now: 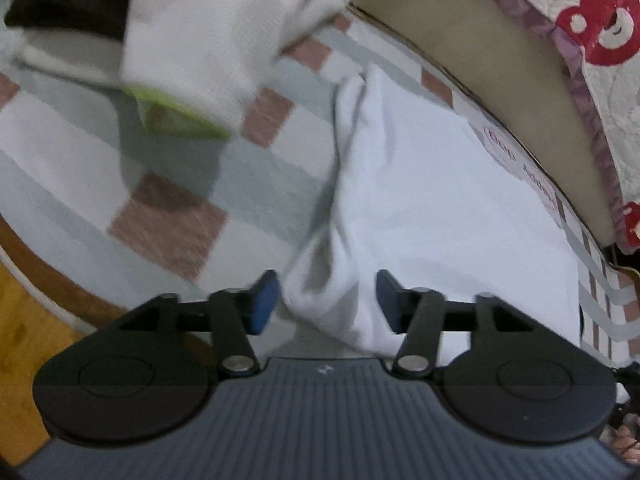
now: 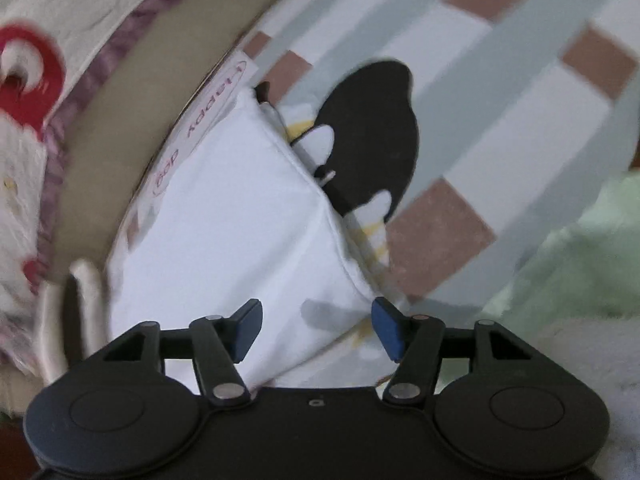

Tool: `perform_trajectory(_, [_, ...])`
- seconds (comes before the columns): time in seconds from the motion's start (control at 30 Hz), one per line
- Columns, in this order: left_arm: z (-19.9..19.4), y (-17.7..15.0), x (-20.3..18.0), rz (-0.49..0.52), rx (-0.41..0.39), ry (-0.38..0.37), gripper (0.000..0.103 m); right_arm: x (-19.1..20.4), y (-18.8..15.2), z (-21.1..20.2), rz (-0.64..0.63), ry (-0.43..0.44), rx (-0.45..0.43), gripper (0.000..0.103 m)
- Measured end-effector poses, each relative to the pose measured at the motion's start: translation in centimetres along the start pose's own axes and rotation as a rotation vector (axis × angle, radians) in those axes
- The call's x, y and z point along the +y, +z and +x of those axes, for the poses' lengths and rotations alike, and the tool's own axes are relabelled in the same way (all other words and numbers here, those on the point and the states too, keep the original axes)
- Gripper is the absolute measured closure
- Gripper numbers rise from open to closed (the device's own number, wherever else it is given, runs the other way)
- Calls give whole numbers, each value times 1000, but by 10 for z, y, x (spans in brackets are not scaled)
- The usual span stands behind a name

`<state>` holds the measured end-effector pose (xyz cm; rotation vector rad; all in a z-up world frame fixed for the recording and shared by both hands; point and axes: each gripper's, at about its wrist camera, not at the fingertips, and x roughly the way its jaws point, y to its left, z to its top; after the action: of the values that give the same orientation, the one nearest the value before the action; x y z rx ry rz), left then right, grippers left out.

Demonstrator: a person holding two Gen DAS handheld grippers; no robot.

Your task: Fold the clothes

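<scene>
On the checked bedcover (image 1: 168, 208) lies a folded white garment (image 1: 420, 208), both grippers' jaws spread.

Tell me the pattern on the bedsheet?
Pale green and white checks with brown squares on the bedsheet, clearest in the right wrist view.

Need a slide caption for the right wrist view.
Open right tool over a folded white cloth garment on the checked bedsheet.

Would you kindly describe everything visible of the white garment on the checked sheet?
The white garment looks like soft, plain cotton, folded into a rough rectangle with a stitched hem and a bunched, creased edge. It lies flat on the checked sheet, against the bed's edge board. A black penguin print shows beside its hem. Neither tongs grips it.
</scene>
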<state>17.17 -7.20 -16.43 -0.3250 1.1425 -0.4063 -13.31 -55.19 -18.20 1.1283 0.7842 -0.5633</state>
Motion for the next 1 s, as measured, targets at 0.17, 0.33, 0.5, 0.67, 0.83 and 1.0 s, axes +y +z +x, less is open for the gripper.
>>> perform_trajectory(0.17, [7, -17, -19, 94, 39, 40, 52, 11, -4, 4, -23, -66, -26, 34])
perform_trajectory(0.33, [-6, -28, -46, 286, -71, 179, 98, 16, -4, 20, -73, -110, 7, 34])
perform_trajectory(0.5, [-10, -35, -42, 247, -85, 329, 98, 19, -7, 31, -88, -166, 30, 33])
perform_trajectory(0.67, [-22, -32, -28, 163, -100, 258, 85, 15, -9, 31, -44, -63, -9, 86])
perform_trajectory(0.83, [-40, -50, -71, 421, -229, 151, 52, 38, -12, -4, -180, 39, -186, 91])
perform_trajectory(1.0, [-15, -80, -118, 712, -151, 58, 42, 52, -12, -18, -258, 114, -263, 90])
